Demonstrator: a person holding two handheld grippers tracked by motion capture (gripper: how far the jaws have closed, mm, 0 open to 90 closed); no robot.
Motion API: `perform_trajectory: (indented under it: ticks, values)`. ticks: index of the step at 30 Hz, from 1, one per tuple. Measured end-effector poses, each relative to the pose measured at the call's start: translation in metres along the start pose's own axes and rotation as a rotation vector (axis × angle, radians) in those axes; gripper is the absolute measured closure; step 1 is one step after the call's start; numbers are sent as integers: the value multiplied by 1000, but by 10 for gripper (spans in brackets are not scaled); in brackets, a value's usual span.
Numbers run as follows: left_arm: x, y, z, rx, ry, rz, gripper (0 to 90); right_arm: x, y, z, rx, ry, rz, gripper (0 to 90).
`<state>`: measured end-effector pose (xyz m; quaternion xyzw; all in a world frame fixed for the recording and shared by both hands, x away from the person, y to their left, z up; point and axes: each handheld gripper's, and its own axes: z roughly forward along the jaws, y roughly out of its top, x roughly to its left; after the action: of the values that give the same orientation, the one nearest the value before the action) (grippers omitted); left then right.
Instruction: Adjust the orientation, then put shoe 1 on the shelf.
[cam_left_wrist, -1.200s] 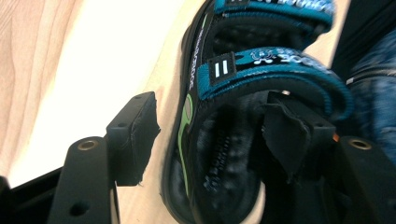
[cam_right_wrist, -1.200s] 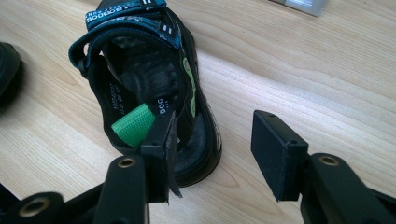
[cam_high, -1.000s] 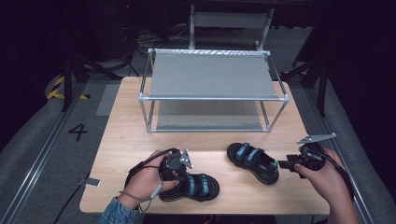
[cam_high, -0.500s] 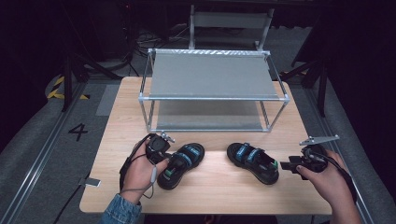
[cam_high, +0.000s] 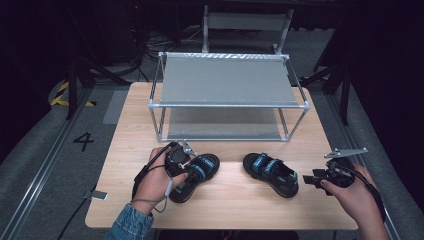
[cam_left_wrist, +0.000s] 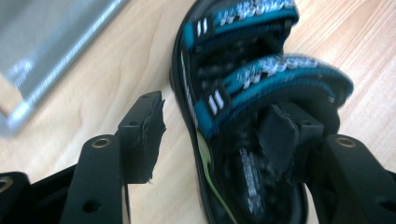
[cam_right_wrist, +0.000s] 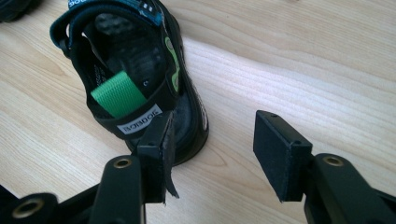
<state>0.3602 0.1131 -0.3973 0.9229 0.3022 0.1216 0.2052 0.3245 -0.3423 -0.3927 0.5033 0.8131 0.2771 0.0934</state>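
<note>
A wooden bench (cam_high: 125, 150) carries a two-tier metal rack (cam_high: 227, 97) at its far side and two black sandals with blue straps on the near half.

Left sandal (cam_high: 195, 176): lies on the bench in front of the rack, toe pointing toward it and angled to the right. The left gripper (cam_high: 181, 165), held in the person's left hand (cam_high: 155, 181), sits at this sandal. In the left gripper view its jaws are spread: one pad (cam_left_wrist: 142, 135) is outside the sandal, apart from the sole's edge over bare wood, and the other pad (cam_left_wrist: 280, 140) is inside the footbed, beneath the rear blue strap. The sole's side wall stands between the two pads. The jaws are not clamped on it.

Right sandal (cam_high: 271, 173): lies flat on the bench, well apart from the left one, heel toward the right side. A green loop (cam_right_wrist: 119, 99) shows at its heel strap in the right gripper view.

Right gripper (cam_high: 314, 179): held in the right hand (cam_high: 352, 192) near the bench's right edge, just beside the right sandal's heel. Its jaws are wide apart and empty; one pad (cam_right_wrist: 161, 151) is close against the heel, contact uncertain.
</note>
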Motion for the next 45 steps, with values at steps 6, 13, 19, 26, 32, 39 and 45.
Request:
perform_trajectory:
  ticks: [6,13,19,26,32,39,45]
  values:
    - [-5,12,3,-14,-4,83,490,-2,-9,-6,2,-13,22,493]
    - [-6,18,2,-16,-17,40,740,-4,-17,-11,2,-22,37,493]
    - [-3,20,0,-52,-41,-8,754,-6,-18,-12,-4,-22,42,493]
    - [-2,25,-12,-53,-58,-9,760,-7,-16,-13,-11,-17,44,493]
    - [1,35,-30,-66,-76,-1,758,-9,-15,-11,-7,-17,35,488]
    - [6,49,-46,-36,-84,-17,757,-9,-12,-13,-17,-13,38,495]
    - [10,61,-63,-31,-92,-37,757,-9,-11,-15,-23,-13,34,495]
